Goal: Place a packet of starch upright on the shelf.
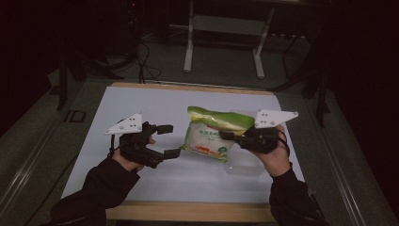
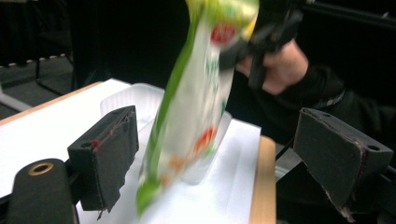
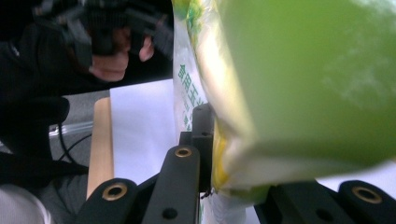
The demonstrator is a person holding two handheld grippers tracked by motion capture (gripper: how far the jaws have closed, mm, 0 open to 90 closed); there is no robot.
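A green and white food bag (image 1: 210,133) hangs above the white table top (image 1: 155,101), with my right gripper (image 1: 229,135) shut on its right edge. The left gripper view shows the bag (image 2: 191,107) blurred and dangling over a clear plastic tray (image 2: 128,95). In the right gripper view the bag (image 3: 299,84) bulges over the jaws, pinched at its folded edge. My left gripper (image 1: 168,140) stands open just left of the bag, apart from it, its pads (image 2: 109,151) wide with nothing between them.
The clear plastic tray (image 1: 244,165) rests on the table under and right of the bag. A wooden strip (image 1: 188,211) edges the table's near side. A metal stand (image 1: 223,35) rises behind the table. Dark floor and cables lie at the far left.
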